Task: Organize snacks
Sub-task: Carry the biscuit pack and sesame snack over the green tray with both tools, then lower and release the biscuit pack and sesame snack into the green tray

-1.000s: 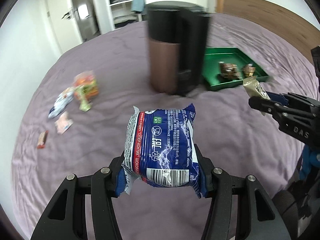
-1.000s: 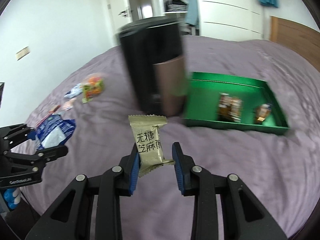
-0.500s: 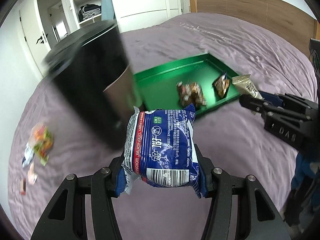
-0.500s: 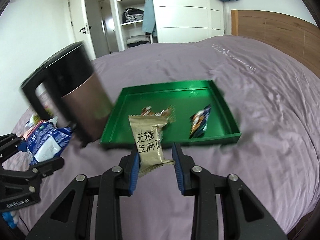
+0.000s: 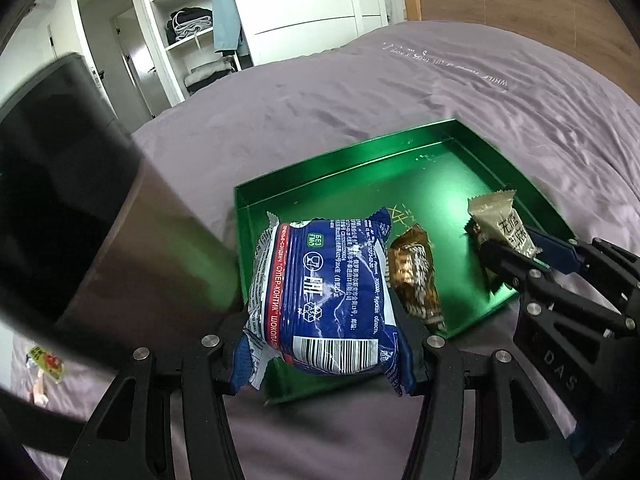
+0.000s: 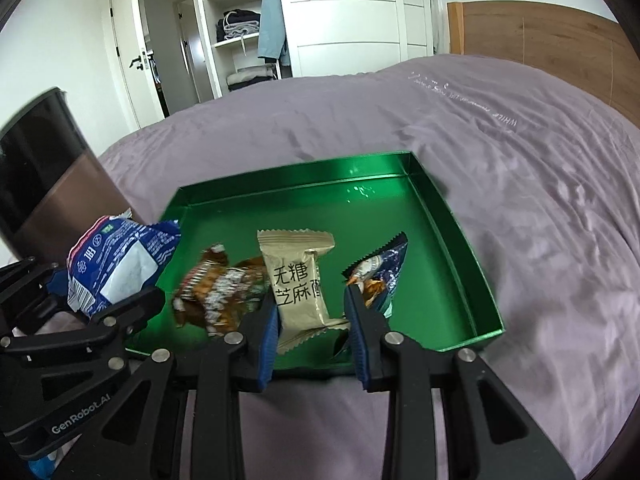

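the left gripper [image 5: 324,360] is clenched on a blue biscuit packet [image 5: 324,296] with white and red print and a barcode, its pads pressing both sides of the packet, which stands upright between the fingers at the 6 o'clock part of the left wrist view. the packet hangs over the near left corner of a green metal tray [image 5: 360,168] that rests on a purple bedspread [image 5: 360,72]. in the right wrist view the right gripper [image 6: 312,320] grasps a beige sesame candy wrapper [image 6: 298,280] with black chinese characters; the wrapper is upright, pinched low at its crimped end, and sits over the near middle of the tray [image 6: 460,240]. inside the tray lie two snacks: a brown and white wrapped sweet [image 6: 218,292] at about 9 o'clock of the beige wrapper, and a dark blue wrapped sweet [image 6: 380,276] at about 3 o'clock of it, just beside the right-hand blue pad. the blue packet [image 6: 116,268] and left gripper show at the 9 o'clock edge of that view, at the tray's left rim. a tall black and bronze bin [image 5: 80,208] stands on the bed just beside the tray, at 9 o'clock in the left wrist view. a small bright snack packet [image 5: 44,364] lies on the bedspread near 8 o'clock, partly hidden by the bin. a white wardrobe with open shelves [image 6: 240,32] stands at 12 o'clock and a wooden headboard [image 6: 536,44] at 2 o'clock.
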Demonstrator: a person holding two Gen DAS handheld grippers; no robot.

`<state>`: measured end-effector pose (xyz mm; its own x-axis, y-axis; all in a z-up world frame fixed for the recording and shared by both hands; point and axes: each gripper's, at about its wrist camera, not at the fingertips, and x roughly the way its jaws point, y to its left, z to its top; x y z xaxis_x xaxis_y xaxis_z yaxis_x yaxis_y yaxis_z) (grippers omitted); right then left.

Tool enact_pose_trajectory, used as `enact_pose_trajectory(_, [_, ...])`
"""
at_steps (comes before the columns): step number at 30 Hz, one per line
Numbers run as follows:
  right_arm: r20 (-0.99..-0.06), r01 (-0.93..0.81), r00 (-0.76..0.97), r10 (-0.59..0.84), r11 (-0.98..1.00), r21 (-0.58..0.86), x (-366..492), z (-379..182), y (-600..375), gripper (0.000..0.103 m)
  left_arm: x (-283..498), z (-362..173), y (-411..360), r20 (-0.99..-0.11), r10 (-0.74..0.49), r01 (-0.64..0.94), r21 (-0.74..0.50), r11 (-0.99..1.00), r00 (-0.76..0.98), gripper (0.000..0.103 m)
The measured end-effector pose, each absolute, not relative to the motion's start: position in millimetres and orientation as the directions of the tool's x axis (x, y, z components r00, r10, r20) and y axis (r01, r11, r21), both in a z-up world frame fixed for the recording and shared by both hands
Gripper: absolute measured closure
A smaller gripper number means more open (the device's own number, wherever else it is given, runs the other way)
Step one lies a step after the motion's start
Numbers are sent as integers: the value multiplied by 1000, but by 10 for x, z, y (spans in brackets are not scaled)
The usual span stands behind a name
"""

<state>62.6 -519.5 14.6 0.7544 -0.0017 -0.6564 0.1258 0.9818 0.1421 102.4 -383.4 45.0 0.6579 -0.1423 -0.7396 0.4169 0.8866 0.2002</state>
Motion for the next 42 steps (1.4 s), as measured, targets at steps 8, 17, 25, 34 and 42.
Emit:
enact_pose_trajectory(8, [-657,128,753,-22,985,115,714,21,-5236,55,1116,231,-3989,-746,-157,427,185,885,648,53])
enact_pose_trajectory(17, [-667,141,742,-66,988,59,774,-49,-5199,54,1180,151,-4039,-758,-178,429,146,891,627,53])
enact_pose_trajectory(25, [-659,155,749,-70,985,72,722,-56,-5203,53,1182,120,-4036,-769,-195,438,121,891,609,53])
enact_pose_trajectory(34, [-663,161,745,-72,984,74,688,-44,-5209,52,1167,127,-4012,-779,-193,438,114,892,596,52])
enact_pose_trajectory(42, [-661,179,746,-84,981,78,630,-5,-5241,26,1136,165,-3989,-779,-196,436,108,894,596,51])
